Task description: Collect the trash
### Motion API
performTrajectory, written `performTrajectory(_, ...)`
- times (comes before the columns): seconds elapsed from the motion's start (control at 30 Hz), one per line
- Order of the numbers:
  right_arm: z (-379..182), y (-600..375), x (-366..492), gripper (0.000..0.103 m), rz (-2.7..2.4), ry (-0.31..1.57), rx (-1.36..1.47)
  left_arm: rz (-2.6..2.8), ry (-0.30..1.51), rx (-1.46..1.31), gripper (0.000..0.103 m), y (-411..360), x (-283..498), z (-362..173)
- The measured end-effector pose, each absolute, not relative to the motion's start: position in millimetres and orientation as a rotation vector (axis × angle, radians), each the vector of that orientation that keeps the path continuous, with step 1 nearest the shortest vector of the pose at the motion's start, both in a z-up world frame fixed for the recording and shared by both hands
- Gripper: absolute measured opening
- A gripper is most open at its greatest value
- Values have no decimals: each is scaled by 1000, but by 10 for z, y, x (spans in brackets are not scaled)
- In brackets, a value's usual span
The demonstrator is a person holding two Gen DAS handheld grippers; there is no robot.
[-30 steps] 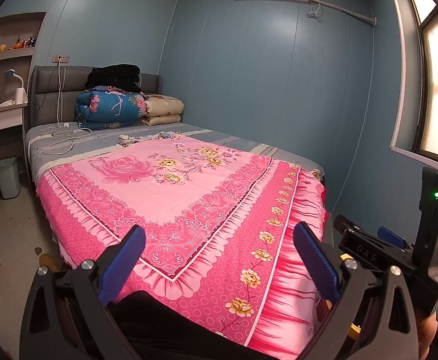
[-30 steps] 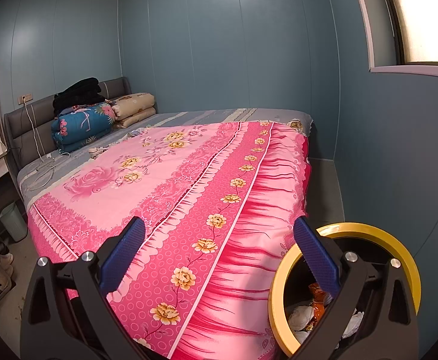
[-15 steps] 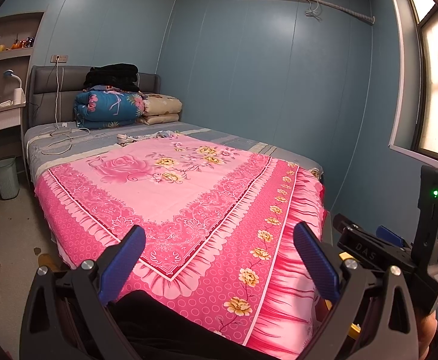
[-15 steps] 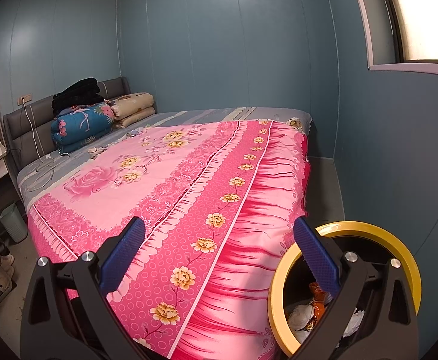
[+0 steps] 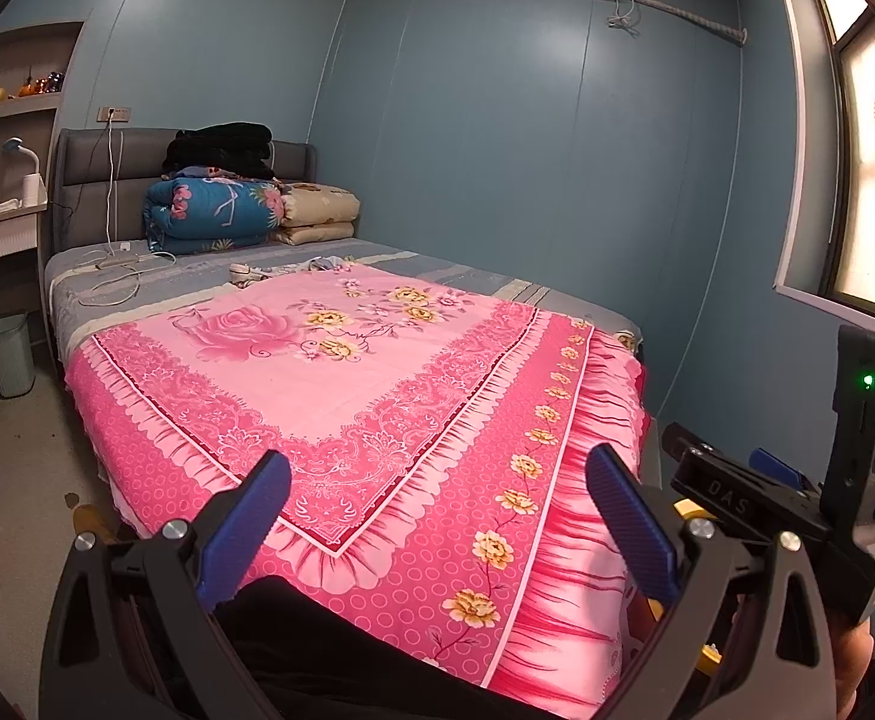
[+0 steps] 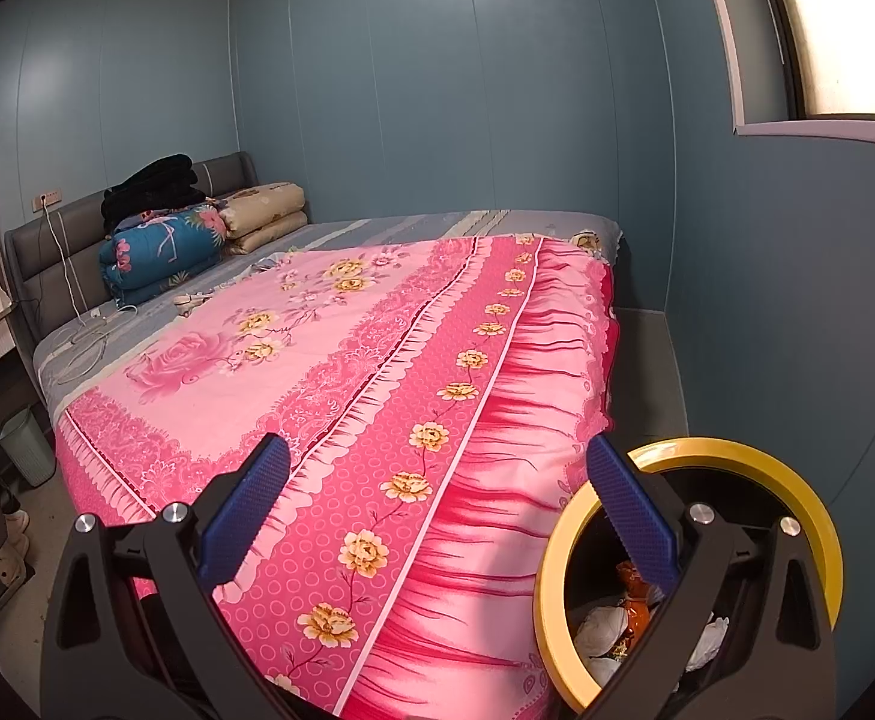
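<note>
— While I hold the left gripper (image 5: 437, 516) spread wide and empty over the bed (image 5: 341, 372), its view shows a small crumpled item (image 5: 248, 271) near the quilts (image 5: 212, 210); possibly trash.

— And the right view?

— My right gripper (image 6: 437, 510) is also wide, empty. Only here: the yellow-rimmed bin (image 6: 737, 456) holding wrappers (image 6: 602, 624). They look light, soft; I'd pinch a crumpled fold.
</note>
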State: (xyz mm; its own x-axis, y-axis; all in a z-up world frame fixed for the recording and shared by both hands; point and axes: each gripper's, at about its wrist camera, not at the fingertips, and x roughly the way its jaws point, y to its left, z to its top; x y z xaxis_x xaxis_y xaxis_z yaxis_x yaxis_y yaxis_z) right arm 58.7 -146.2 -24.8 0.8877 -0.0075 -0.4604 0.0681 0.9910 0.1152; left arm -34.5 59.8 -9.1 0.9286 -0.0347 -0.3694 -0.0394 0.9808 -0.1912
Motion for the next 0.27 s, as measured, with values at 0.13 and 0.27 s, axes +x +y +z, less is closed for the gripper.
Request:
performTrajectory(0.13, -255, -1466, 588, 95, -41, 479, 133, 2, 386, -197, 95, 603, -338, -92)
performTrajectory(0.27, -255, -1466, 586, 95, -41, 480, 133, 0, 391, -200, 95, 609, -331, -89)
